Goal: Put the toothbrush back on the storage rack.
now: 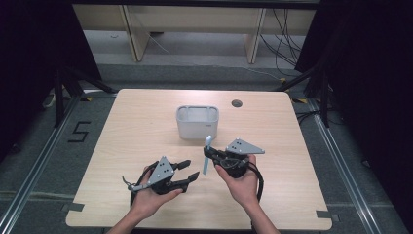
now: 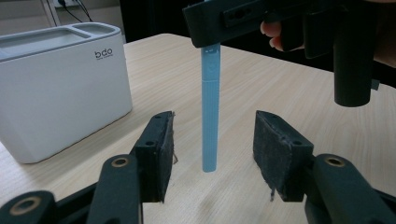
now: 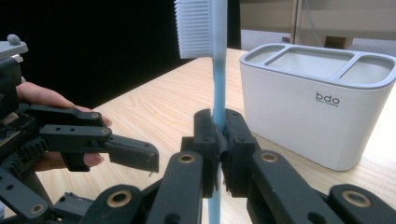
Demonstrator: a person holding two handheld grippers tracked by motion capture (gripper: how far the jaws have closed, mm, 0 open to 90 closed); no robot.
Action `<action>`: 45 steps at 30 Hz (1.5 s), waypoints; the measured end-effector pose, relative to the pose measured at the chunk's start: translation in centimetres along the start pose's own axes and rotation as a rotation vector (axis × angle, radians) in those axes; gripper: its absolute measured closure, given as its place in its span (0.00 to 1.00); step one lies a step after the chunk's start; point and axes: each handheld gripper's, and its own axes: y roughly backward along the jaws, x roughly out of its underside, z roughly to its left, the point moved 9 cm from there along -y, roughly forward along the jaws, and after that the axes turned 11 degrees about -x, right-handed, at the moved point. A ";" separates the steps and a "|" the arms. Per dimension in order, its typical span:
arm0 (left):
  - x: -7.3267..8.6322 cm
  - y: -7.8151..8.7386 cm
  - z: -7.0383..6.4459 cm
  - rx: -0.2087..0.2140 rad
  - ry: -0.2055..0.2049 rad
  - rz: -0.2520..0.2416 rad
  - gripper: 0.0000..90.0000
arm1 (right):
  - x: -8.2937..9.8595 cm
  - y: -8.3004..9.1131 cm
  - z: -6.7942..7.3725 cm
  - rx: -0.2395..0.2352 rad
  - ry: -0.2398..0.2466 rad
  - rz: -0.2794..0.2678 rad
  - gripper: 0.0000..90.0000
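Toothbrush [image 3: 217, 70] handle was partly hidden between the jaws of the right gripper [image 1: 214, 155], and its lower end ran out of the right gripper view; its bristle head was cut off at the top there. In the high view the brush stood upright, bristles up, just in front of the white compartmented holder [image 1: 197, 122] on the wooden table [image 1: 136, 122]. Right gripper was clamped on the handle mid-length, right hand [image 1: 242, 181] under it. Left gripper [image 1: 191, 170] lay further from the holder, jaws spread wide and holding nothing, pads [image 2: 159, 149] flanking the brush without touching; left hand [image 1: 150, 195] cupped it from below.
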 end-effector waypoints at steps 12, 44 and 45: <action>0.2 -0.5 0.1 -0.006 -0.011 -0.002 0.53 | -0.2 0.0 0.0 -0.008 -0.004 -0.016 0.95; -1.3 -2.9 0.1 -0.058 -0.015 0.025 0.72 | -0.6 -1.2 1.5 -0.009 0.033 -0.008 0.95; -1.4 -3.0 0.1 -0.053 -0.009 0.013 0.73 | -0.6 -1.2 1.5 -0.009 0.031 -0.011 0.95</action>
